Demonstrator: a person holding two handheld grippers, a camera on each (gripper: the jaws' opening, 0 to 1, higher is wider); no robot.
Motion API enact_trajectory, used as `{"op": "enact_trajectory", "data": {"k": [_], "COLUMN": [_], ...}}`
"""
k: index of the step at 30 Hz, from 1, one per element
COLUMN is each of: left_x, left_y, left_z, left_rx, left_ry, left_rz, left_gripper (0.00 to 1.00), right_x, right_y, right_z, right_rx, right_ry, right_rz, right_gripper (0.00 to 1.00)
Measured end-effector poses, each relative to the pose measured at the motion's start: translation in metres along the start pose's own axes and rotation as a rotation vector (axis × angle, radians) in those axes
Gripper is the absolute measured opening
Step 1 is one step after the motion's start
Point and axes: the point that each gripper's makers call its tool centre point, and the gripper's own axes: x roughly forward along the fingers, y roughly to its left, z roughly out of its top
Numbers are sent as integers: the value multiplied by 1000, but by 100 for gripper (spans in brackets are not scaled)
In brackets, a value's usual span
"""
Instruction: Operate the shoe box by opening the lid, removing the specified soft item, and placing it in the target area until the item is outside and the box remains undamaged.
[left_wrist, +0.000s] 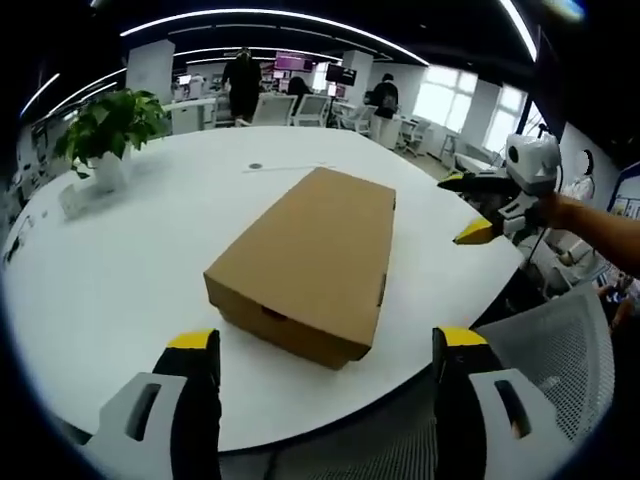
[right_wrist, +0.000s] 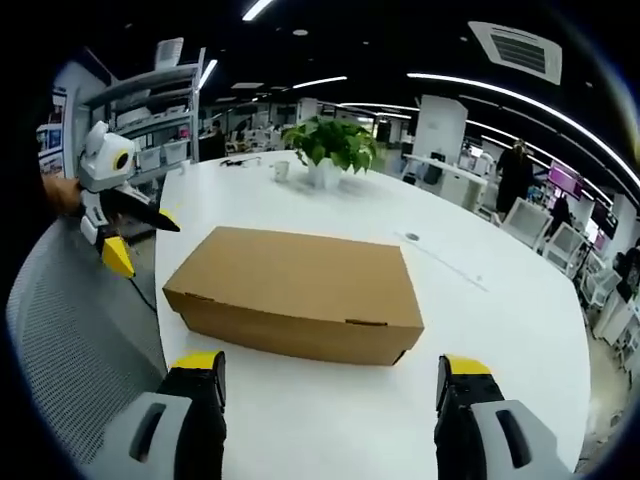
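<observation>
A closed brown cardboard shoe box (left_wrist: 310, 260) lies on the white round table (left_wrist: 120, 270), its lid down and a short end facing the near edge. My left gripper (left_wrist: 325, 340) is open just in front of that end, with nothing between its yellow-tipped fingers. My right gripper (left_wrist: 465, 207) hovers open off the box's right side, held by a hand. In the right gripper view the box (right_wrist: 300, 290) shows its long side, my right gripper (right_wrist: 331, 362) stands open before it, and my left gripper (right_wrist: 142, 238) hangs open at the box's left end.
A potted plant (left_wrist: 105, 130) (right_wrist: 330, 145) stands at the far side of the table (right_wrist: 500, 300). A grey mesh chair (left_wrist: 560, 350) (right_wrist: 70, 330) sits at the near table edge. A small round grommet (left_wrist: 255, 167) lies beyond the box. People and desks are far behind.
</observation>
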Motion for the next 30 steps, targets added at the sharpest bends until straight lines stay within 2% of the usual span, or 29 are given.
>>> {"op": "enact_trajectory", "data": {"k": [3, 7, 19, 24, 30], "left_x": [5, 9, 22, 28, 33], "left_y": [-4, -2, -1, -8, -11], "left_z": [-4, -9, -4, -13, -19], "left_rx": [-42, -39, -58, -66, -86], "left_ry": [12, 33, 27, 66, 101], "left_rz": [-23, -13, 20, 8, -9], "left_gripper": [91, 90, 81, 79, 75], "right_x": [7, 17, 42, 52, 59], "right_y": [-6, -11, -31, -41, -40], "right_z": [1, 0, 4, 3, 5], "right_rx": [-24, -49, -124, -143, -157], "right_ry": [-6, -1, 9, 31, 39], "right_rz": [5, 28, 71, 90, 115], "right_gripper": [87, 84, 78, 77, 75]}}
